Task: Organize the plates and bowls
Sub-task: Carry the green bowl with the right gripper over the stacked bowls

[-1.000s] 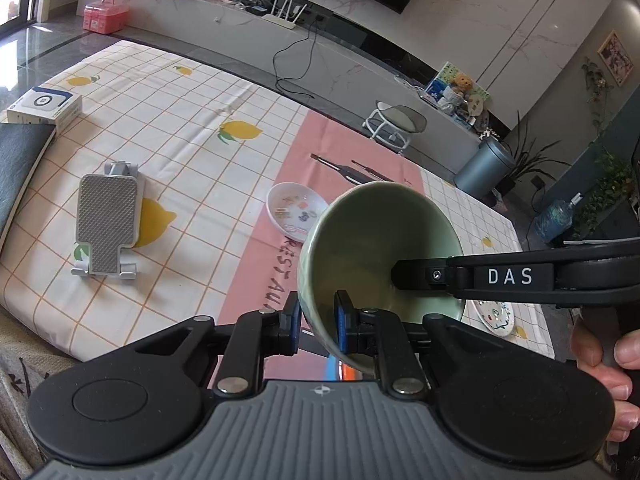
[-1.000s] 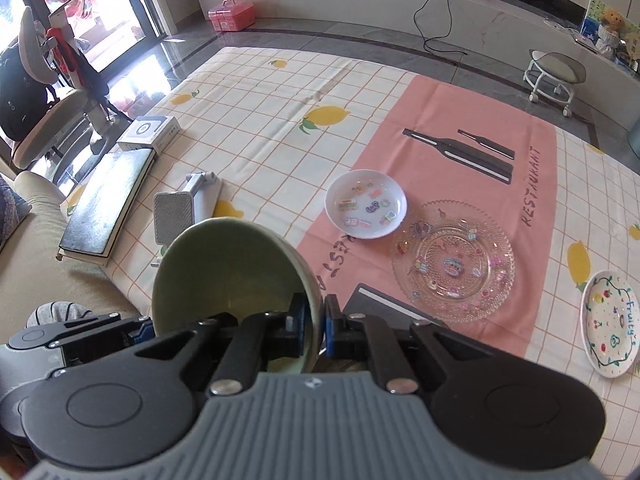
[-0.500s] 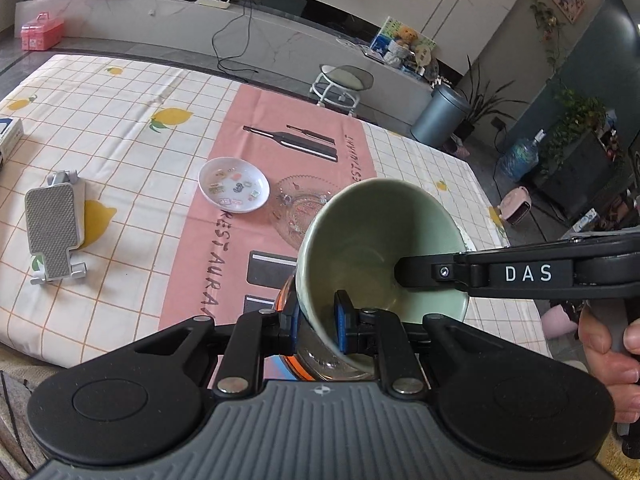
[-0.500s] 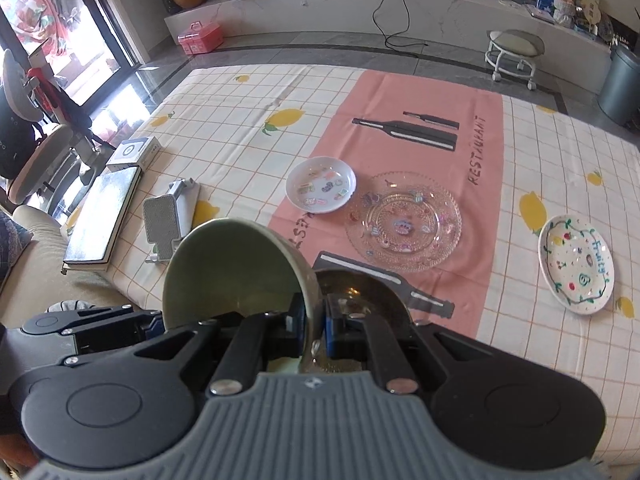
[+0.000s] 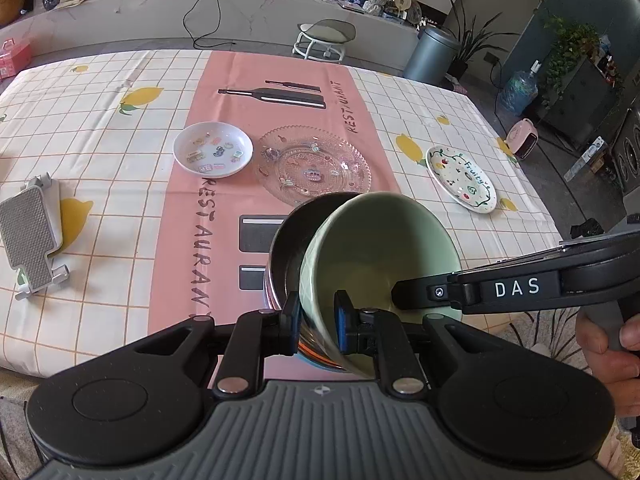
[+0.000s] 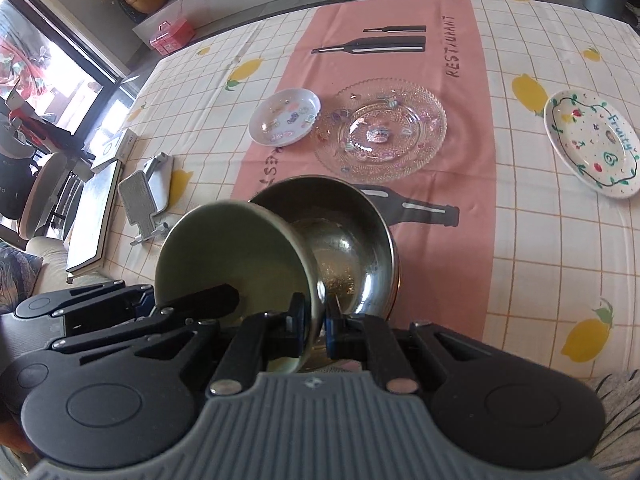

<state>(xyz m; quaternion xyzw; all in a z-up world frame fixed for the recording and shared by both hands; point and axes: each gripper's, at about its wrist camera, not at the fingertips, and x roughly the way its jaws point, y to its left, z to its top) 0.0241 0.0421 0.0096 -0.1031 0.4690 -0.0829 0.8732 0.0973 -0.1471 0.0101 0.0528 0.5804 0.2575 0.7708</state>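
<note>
Both grippers pinch the rim of one green bowl (image 5: 376, 256), on opposite sides. The left gripper (image 5: 317, 322) has its jaws pressed onto the near wall, one pad inside and one outside; the right gripper (image 6: 313, 326) clamps the other side of the rim in the same way, jaws nearly together because the wall is thin. The bowl hangs tilted, its mouth turned towards the left wrist camera, just above a steel bowl (image 6: 352, 248) that sits on the pink strip of the tablecloth (image 5: 120, 152) at the near edge of the table.

The green bowl looks like glazed ceramic (smooth, stiff, and likely fairly heavy for its size), so it will probably slide in the pads if the grip slackens, and it could chip if it knocks hard on the steel. The rim is the only sensible hold, and two opposite pinches keep it from swinging. Nesting it seems to be the step in hand: it wants levelling so the base goes in first, then a gentle lowering.

Further back lie a small white dish (image 5: 213, 149), a clear glass plate (image 5: 314, 166) just beside it, and a painted plate (image 5: 460, 178) well apart to the right, all untouched.
</note>
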